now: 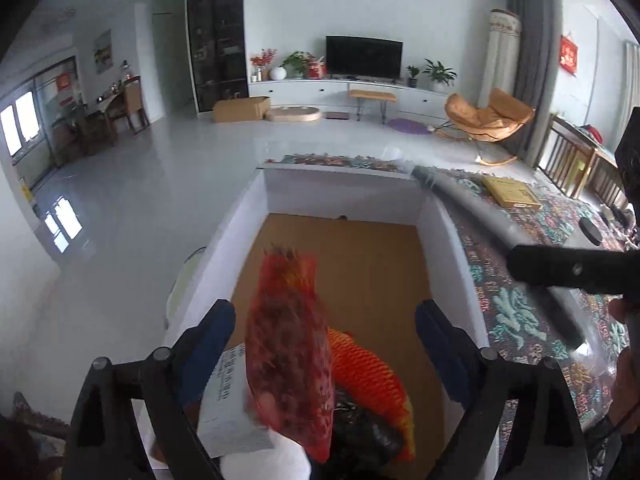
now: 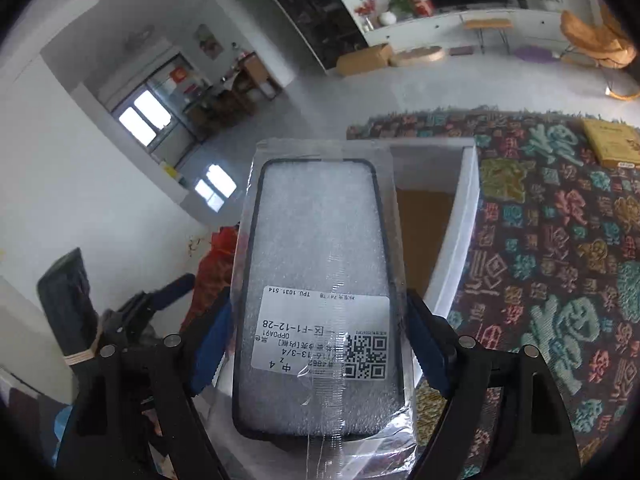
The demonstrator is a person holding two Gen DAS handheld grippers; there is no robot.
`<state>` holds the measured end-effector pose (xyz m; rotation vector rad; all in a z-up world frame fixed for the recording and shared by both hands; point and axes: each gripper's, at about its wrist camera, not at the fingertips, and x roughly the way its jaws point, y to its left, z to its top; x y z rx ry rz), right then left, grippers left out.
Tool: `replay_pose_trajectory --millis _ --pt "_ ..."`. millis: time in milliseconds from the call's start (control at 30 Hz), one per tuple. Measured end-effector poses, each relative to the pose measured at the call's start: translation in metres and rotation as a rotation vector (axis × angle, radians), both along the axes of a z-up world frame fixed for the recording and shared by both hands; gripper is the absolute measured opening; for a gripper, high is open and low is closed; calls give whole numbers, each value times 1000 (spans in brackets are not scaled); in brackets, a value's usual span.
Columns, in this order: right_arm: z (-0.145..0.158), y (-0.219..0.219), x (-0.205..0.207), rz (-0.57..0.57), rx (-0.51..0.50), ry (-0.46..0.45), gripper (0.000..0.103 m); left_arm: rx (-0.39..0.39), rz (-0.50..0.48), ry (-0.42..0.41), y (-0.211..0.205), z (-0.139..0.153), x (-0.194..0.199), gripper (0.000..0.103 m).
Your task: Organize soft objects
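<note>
Both grippers, left (image 1: 324, 328) and right (image 2: 320, 328), stand wide. Red speckled plush fish (image 1: 288, 352) drops between the left jaws, into white cardboard box (image 1: 340, 190). Bagged foam-filled phone case (image 2: 320, 280) hangs between the right pads; release it over the box.

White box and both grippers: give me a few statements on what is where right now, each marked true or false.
1. The left gripper is clamped on the red spotted fish. False: its jaws stand open, with gaps on both sides of the fish.
2. An orange plush fish lies inside the white box. True.
3. A bagged phone case sits between the right gripper's fingers. True.
4. The table cloth is plain white. False: it is dark with a multicoloured pattern.
</note>
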<state>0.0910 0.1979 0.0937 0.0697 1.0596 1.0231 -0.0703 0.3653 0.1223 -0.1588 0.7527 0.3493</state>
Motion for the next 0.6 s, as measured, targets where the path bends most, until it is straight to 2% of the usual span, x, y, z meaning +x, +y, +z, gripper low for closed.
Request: replay_pose_trajectory --millis 133,267,400,600 --pt "-19 10 -7 18 15 -5 84 7 64 9 7 -18 -15 96" --pt "-15 7 -15 17 13 -85 84 33 143 21 6 -32 -24 96" --pt "-6 3 -24 20 -35 -184 84 26 219 20 2 -31 -28 96" --pt "-13 0 -42 39 -138 -279 84 23 281 24 -9 -26 -34 96"
